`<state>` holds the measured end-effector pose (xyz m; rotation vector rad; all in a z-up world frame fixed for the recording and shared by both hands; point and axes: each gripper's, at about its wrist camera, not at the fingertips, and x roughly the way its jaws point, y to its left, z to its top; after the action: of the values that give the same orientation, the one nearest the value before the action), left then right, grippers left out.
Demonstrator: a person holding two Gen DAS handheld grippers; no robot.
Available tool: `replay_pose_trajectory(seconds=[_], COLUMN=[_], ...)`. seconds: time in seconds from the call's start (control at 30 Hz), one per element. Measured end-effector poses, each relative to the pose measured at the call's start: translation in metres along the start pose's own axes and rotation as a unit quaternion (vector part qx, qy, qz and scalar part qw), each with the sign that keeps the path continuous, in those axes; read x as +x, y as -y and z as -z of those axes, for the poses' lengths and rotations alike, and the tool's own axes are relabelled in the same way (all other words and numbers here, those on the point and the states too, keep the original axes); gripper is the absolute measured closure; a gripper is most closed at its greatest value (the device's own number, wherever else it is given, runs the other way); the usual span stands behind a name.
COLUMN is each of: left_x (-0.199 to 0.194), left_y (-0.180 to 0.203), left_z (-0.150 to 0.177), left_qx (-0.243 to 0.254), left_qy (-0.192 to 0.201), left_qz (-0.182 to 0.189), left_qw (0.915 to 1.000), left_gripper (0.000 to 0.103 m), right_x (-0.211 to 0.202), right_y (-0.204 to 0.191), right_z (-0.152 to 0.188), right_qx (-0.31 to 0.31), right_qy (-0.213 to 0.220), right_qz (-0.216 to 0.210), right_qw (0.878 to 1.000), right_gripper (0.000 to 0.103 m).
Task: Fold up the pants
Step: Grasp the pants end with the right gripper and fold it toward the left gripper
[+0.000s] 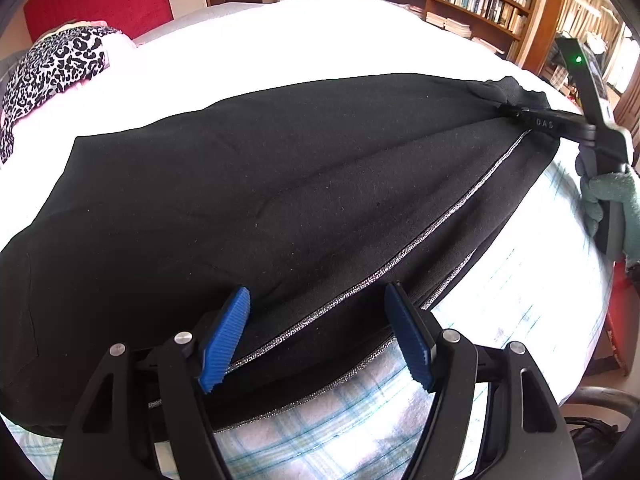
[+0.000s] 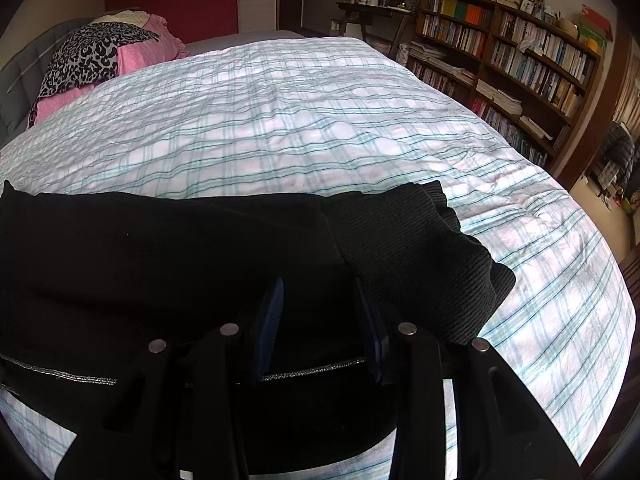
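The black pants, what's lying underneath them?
The black pants lie on a white bedspread with blue-green checks; whatever is directly beneath the fabric is covered.

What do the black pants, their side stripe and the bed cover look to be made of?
Black pants: matte, soft knit, probably fleece; lint specks show; ribbed cuff.
Side stripe: glittery silver, likely metallic-thread trim.
Bed cover: white fabric with teal plaid lines, puckered, likely quilted cotton.

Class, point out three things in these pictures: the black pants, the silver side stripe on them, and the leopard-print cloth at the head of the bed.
black pants [image 1: 248, 184]: left wrist view, on the broad upper leg panel.
silver side stripe [image 1: 440, 220]: left wrist view, midway along the stripe.
leopard-print cloth [image 2: 86, 60]: right wrist view, on its patterned middle.
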<state>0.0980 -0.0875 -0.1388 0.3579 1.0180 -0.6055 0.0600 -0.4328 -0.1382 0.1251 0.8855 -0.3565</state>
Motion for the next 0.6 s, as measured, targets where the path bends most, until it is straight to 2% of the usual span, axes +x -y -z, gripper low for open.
replay_pose_trajectory(seconds=[0.17,0.27,0.4,0.53,0.6], left_x=[-0.013,-0.026,-0.04,-0.039,-0.03], left_y=[-0.007,-0.019,-0.056,-0.089,-0.101], left_z=[-0.001,0.0,0.004,0.015,0.023], left_qx=[-0.015,-0.022,-0.068,-0.105,-0.115], left_qy=[0.011,0.028,0.04,0.032,0.015], left_qz=[0.007,-0.011,-0.033,-0.061,-0.07], left_qw=[0.9998,0.9993,0.9963,0.9922,0.9908], left_gripper=[0.033,0.033,0.028,0.028,0.028], right_x=[0.0,0.0,-0.001,-0.001,-0.001], right_y=[0.001,0.002,0.001,-0.002,-0.002], right_z=[0.002,0.002,0.003,0.003,0.003], right_qx=[0.001,0.001,0.0,-0.005,-0.004], right_qy=[0.003,0.007,0.009,0.01,0.008], right_qz=[-0.003,-0.002,0.0,0.008,0.01], right_qw=[1.0,1.0,1.0,1.0,1.0], right_gripper=[0.066,0.066,0.066,0.066,0.066])
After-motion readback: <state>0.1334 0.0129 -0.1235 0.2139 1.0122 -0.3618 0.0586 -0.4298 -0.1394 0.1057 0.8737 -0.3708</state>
